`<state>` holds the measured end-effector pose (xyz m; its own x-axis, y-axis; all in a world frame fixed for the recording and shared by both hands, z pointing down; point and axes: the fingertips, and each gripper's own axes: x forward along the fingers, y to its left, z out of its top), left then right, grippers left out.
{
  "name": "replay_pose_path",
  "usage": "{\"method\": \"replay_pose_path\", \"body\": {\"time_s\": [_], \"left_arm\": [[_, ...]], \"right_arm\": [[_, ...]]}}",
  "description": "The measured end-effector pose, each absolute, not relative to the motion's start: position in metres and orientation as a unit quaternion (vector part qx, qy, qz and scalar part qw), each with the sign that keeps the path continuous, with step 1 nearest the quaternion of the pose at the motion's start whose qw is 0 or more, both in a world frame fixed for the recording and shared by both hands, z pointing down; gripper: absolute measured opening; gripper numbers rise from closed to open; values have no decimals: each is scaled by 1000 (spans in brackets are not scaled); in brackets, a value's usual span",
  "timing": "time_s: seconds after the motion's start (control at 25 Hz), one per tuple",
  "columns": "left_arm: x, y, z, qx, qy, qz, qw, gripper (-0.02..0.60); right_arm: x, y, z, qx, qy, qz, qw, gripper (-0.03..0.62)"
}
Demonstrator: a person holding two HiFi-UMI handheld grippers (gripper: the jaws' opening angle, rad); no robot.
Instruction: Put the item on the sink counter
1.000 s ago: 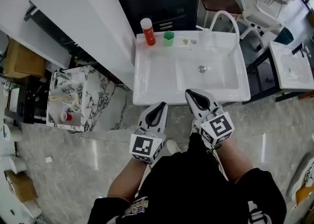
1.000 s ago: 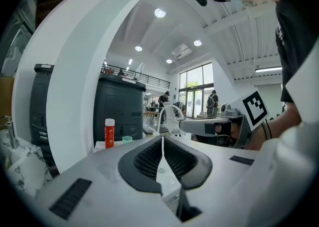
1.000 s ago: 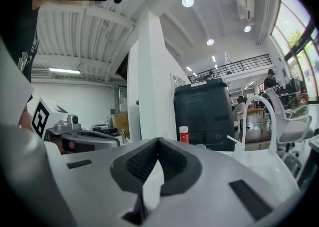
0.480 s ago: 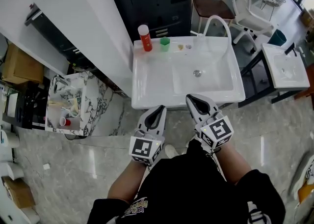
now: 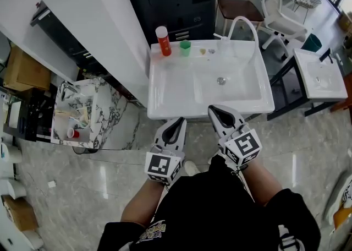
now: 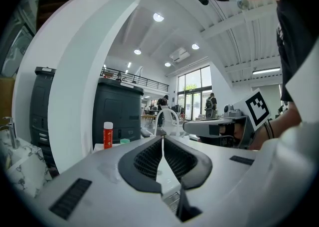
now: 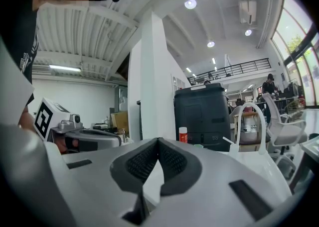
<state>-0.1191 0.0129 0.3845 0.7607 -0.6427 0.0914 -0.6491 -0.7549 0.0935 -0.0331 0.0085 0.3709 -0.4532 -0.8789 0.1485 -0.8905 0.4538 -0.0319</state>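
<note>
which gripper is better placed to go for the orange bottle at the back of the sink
Probably left: the left gripper sits nearly in line with the orange bottle; the right gripper is farther right. Both shut.

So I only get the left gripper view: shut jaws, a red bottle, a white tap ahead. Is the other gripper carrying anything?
Observer: No. The right gripper has its jaws together, with nothing between them.
Visitor: Anything lying in the basin?
Observer: The head view shows the sink basin bare, with only its drain.
Visitor: What's off to the right?
Observer: A second white sink on a dark frame.
</note>
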Motion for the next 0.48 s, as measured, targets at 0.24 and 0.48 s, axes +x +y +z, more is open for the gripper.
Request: {"method": "replay_pose_path", "body": {"time_s": [0.24,0.48], "left_arm": [[-120,16,387,937,-343,29,60,21],[-121,19,389,938,-341,31,58,21]], "right_arm": [[-35,11,372,520,-851,53,55,54],[-37,14,374,522,-850,53,53,54]]}}
